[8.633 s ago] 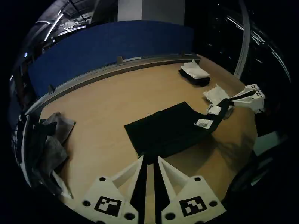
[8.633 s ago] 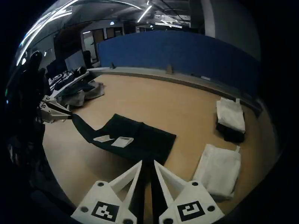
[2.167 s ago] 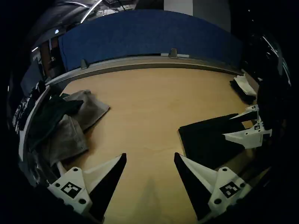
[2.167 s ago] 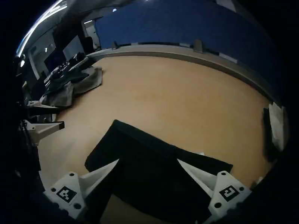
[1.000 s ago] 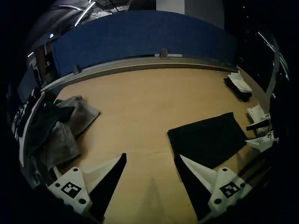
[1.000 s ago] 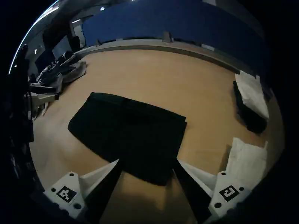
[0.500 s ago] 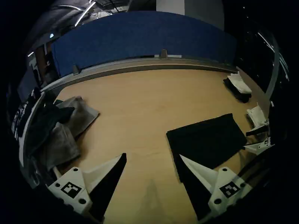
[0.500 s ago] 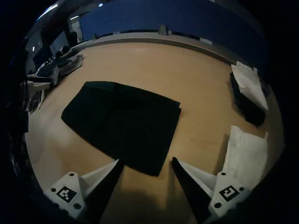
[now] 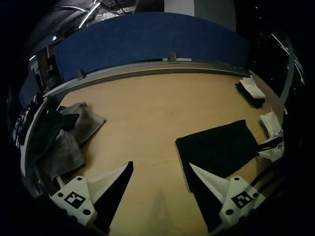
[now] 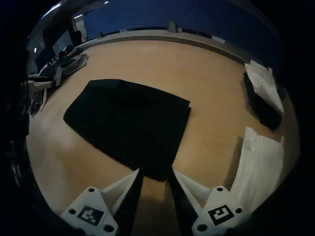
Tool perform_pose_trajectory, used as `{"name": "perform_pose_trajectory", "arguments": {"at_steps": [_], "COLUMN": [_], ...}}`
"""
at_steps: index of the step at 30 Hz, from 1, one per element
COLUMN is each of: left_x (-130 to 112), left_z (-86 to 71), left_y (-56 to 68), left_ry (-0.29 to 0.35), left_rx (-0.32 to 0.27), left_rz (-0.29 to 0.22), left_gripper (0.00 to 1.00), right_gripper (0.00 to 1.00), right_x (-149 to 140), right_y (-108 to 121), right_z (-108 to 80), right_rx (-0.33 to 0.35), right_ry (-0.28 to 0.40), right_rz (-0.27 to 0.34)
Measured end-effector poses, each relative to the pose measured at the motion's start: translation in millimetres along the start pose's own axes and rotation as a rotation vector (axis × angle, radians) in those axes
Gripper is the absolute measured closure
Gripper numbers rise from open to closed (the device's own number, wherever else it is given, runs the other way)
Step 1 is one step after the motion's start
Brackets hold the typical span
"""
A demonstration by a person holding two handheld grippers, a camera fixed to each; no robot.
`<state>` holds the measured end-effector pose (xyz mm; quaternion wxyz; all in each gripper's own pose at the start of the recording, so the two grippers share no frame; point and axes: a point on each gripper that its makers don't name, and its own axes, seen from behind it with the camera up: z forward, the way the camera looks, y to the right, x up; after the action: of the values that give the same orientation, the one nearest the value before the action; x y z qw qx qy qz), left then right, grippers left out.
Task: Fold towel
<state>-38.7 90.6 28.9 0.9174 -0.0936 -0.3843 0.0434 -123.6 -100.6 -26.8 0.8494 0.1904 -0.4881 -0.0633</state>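
The folded black towel (image 9: 218, 145) (image 10: 130, 122) lies flat on the wooden table (image 9: 157, 102). My left gripper (image 9: 157, 165) stands wide open just left of the towel's near edge, nothing between its fingers. My right gripper (image 10: 154, 172) is low at the towel's near corner, its fingers (image 10: 132, 185) drawn partly together with the corner between them and a gap still showing. The right gripper (image 9: 272, 147) is also seen in the left gripper view, at the towel's far right edge. The left gripper (image 10: 37, 84) appears small at the left of the right gripper view.
A heap of grey and dark towels (image 9: 65, 133) lies at the table's left end. A folded white towel (image 10: 258, 165) sits right of the black one, with a white-on-black stack (image 10: 262, 94) beyond it. A blue partition (image 9: 149, 39) backs the table.
My right gripper's fingers have narrowed from wide open onto the black towel's near corner and it has moved closer. The left gripper stays open and still.
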Motion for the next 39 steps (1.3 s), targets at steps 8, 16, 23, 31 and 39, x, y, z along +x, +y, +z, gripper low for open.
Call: {"name": "perform_pose_trajectory", "arguments": {"at_steps": [8,16,23,31,39], "left_x": [-0.2,-1.4,-2.5,0.0,3.1], "left_z": [-0.3,-0.6,-2.5,-7.8,-14.1], "left_y": [0.1,1.1,0.5,0.9,0.0], "left_ry": [0.000,0.000,0.000,0.006,0.017], "left_rx": [0.003,0.002,0.002,0.000,-0.001], "left_rz": [0.003,0.001,0.002,-0.003,-0.009], "left_gripper": [0.05,0.05,0.05,0.05,0.05], "right_gripper": [0.87,0.93,0.94,0.94,0.94], "right_x": [-1.9,0.4,14.6,49.1,83.5], "right_y": [1.3,-1.4,-3.2,-13.0,-25.5], "right_z": [-0.6,-1.7,-8.3,-24.2,-33.7], "right_rx": [0.006,0.014,0.016,0.030,0.042], "right_ry": [-0.005,-0.001,0.026,0.082,0.127], "right_rz": [0.016,0.015,0.004,-0.038,-0.084]}}
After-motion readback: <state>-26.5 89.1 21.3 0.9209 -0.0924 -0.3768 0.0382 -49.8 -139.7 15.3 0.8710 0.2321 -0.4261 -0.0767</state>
